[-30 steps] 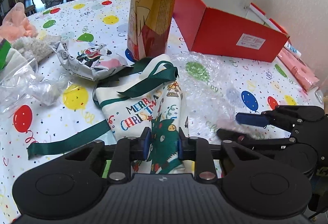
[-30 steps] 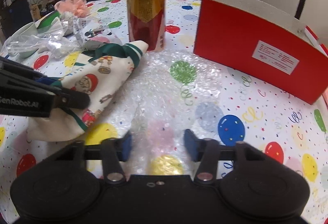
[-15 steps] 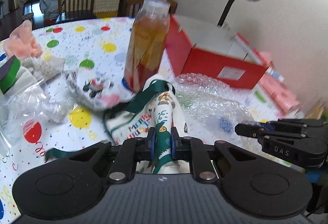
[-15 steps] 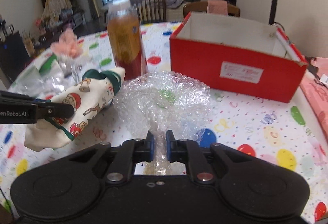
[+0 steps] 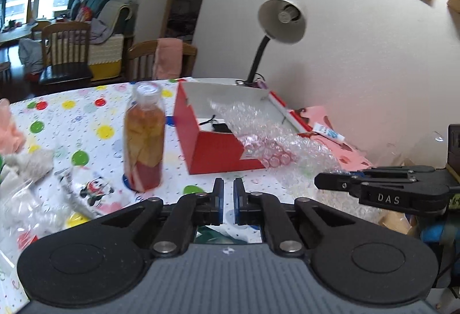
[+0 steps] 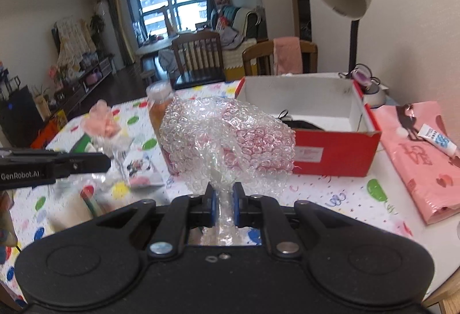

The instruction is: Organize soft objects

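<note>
The right gripper (image 6: 223,206) pinched the bubble wrap (image 6: 227,141) aloft, near the red box (image 6: 330,153), likely for dropping in. The left gripper's (image 5: 227,206) jaws were nearly closed; contents hidden.

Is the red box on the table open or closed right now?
Open. The red box has no lid on top, and its white inside shows in the right wrist view, with something dark lying on the bottom.

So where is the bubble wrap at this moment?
The bubble wrap is off the table, pinched in the right gripper, in front of the red box. In the left wrist view it hangs at right, by that box's near corner.
</note>
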A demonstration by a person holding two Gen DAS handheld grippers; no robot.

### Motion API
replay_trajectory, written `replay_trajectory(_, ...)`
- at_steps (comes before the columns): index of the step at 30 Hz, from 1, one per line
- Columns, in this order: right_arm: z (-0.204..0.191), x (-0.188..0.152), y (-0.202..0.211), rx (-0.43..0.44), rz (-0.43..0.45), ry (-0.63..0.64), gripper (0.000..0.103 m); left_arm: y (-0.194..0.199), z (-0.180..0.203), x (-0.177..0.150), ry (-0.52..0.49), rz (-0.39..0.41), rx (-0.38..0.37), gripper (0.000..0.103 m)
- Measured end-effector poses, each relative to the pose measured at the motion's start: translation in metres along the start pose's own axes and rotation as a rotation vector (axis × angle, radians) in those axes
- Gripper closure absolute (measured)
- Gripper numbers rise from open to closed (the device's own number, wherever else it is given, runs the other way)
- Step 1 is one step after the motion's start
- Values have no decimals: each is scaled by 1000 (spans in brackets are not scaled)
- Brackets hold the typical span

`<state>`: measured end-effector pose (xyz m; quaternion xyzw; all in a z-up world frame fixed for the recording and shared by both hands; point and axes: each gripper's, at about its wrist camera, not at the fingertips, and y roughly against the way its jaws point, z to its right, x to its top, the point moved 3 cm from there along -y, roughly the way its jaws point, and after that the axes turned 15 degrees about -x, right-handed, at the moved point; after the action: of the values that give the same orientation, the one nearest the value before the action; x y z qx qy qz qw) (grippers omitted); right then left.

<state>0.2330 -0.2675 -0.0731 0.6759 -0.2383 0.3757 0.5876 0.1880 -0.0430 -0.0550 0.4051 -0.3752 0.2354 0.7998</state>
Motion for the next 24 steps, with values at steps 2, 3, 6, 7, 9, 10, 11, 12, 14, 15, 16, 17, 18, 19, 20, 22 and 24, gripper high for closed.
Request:
replay_trajectory(2, 4, 3, 2, -4, 10, -7, 93, -6, 2, -1, -20, -34, -8, 97)
replay_trajectory(3, 6, 3, 3, -8, 13, -13, 93, -10, 1, -4, -10, -59, -14, 97)
replay_trajectory(6, 11, 0, 3, -10, 4, -30, 93, -18, -5, -18, 19, -125, -37, 97)
replay_trajectory(7, 11, -2, 3, -11, 1, -34, 93, -21, -6, -24, 17, -146, -39, 96)
replay_trajectory(9, 13, -7, 3, -12, -9, -42, 93, -26, -6, -36, 17, -189, -44, 96)
replay_trajectory(10, 13, -10, 2, -13, -16, -48, 93, -27, -6, -42, 28, -212, -55, 96)
replay_trajectory(11, 14, -13, 1, -12, -25, -53, 93, -29, -6, -48, 42, -235, -67, 96)
replay_trajectory(12, 14, -16, 1, -12, -32, -59, 93, -30, -5, -53, 49, -254, -78, 96)
replay_trajectory(14, 14, -21, 0, -11, -44, -66, 93, -33, -2, -63, 39, -286, -81, 96)
replay_trajectory(15, 14, -23, 0, -11, -49, -68, 93, -34, 1, -67, 26, -304, -84, 94)
replay_trajectory(16, 14, -25, 0, -10, -53, -70, 93, -36, 3, -72, 15, -328, -86, 93)
replay_trajectory(17, 14, -27, 1, -10, -57, -73, 93, -39, 6, -76, 9, -354, -88, 85)
replay_trajectory(18, 13, -29, 1, -9, -60, -74, 93, -42, 8, -80, 6, -382, -86, 63)
replay_trajectory(19, 13, -30, 1, -10, -63, -74, 93, -45, 8, -85, 4, -409, -77, 51)
replay_trajectory(20, 12, -32, 1, -11, -65, -75, 92, -48, 9, -89, 6, -434, -72, 14)
replay_trajectory(22, 12, -34, 2, -10, -68, -77, 92, -49, 10, -95, 17, -445, -84, 6)
replay_trajectory(24, 12, -37, 3, -12, -71, -79, 92, -52, 12, -98, 18, -457, -76, 6)
